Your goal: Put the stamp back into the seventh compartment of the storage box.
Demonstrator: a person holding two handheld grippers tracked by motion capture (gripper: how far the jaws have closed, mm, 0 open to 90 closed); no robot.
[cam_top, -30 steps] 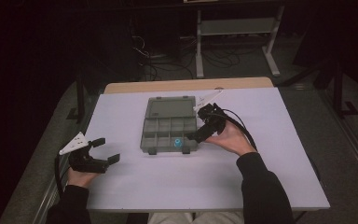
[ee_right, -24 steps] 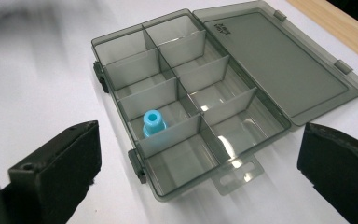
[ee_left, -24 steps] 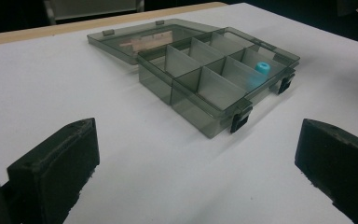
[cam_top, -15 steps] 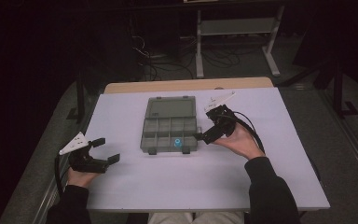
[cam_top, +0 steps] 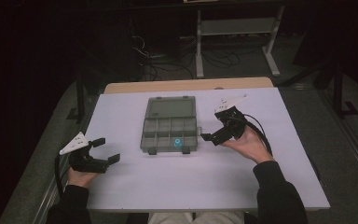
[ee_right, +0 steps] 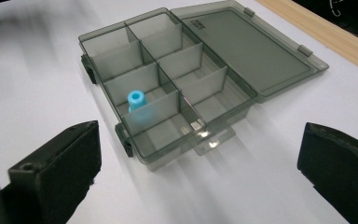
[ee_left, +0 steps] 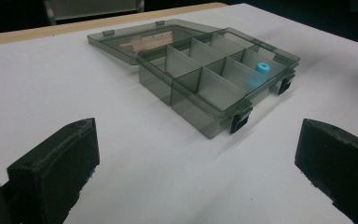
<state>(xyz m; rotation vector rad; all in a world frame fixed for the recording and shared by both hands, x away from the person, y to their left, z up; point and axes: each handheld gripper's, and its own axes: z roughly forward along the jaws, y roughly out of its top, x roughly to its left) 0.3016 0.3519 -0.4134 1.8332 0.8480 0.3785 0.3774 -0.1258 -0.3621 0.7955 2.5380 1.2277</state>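
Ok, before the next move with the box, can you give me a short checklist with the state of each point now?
1. Box lid open and lying flat: ok.
2. Blue piece inside a compartment, near the latch side: ok.
3. Right gripper open and holding nothing: ok.
4. Left gripper open, apart from the box: ok.
5. Other compartments empty: ok.
6. Next compartment to fill: cannot tell.

A smoky-grey translucent plastic compartment box lies open mid-table toward the far edge, lid flat behind; a small blue plastic cap stands in a near-row compartment.
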